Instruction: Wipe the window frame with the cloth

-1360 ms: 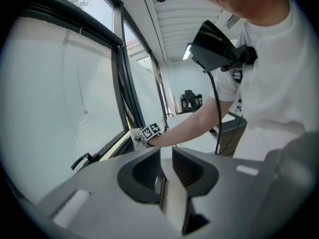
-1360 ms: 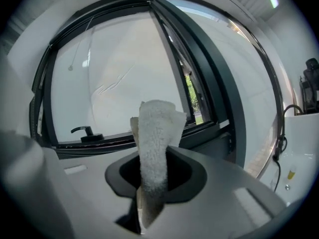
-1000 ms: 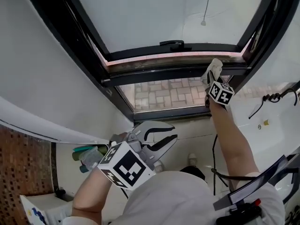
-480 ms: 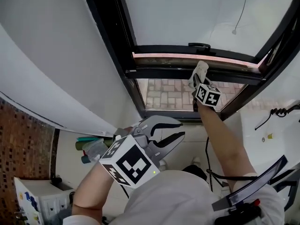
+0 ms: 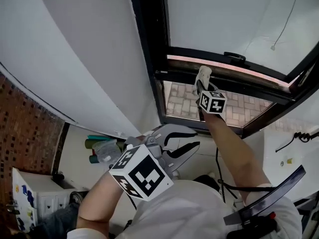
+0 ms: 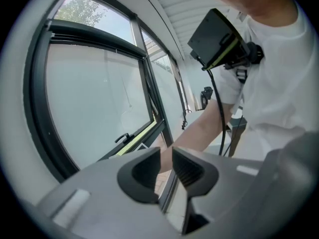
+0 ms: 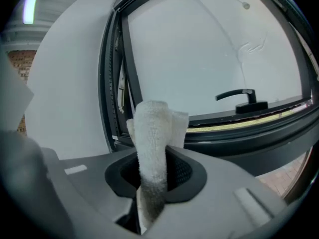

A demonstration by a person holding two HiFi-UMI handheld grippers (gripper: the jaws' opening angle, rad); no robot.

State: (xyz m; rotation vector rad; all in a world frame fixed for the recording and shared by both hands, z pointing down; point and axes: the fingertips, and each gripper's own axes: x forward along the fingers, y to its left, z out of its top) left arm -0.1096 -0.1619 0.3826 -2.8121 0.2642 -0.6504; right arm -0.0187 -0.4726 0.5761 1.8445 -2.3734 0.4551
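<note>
The black window frame (image 5: 234, 83) has its sash tilted open, a pink strip running along the sash's lower edge. My right gripper (image 5: 200, 87) is shut on a rolled white cloth (image 5: 202, 74), and the cloth's tip rests against the lower rail close to the left corner. In the right gripper view the cloth (image 7: 154, 133) stands up out of that gripper (image 7: 154, 172), just in front of the frame (image 7: 239, 136). My left gripper (image 5: 196, 138) hangs open near my chest with nothing in it. In its own view, the left gripper (image 6: 166, 166) faces the frame (image 6: 149, 103).
A black window handle (image 5: 234, 57) sits on the sash rail. Brick paving (image 5: 234, 108) shows through the open gap below. Several bottles (image 5: 99, 151) stand on the floor at the left, near a white unit (image 5: 35, 198). A black cord (image 5: 299, 136) lies at the right.
The right gripper has slid the cloth left along the lower rail, from near the right corner toward the left corner. The left gripper stays open by my chest.
</note>
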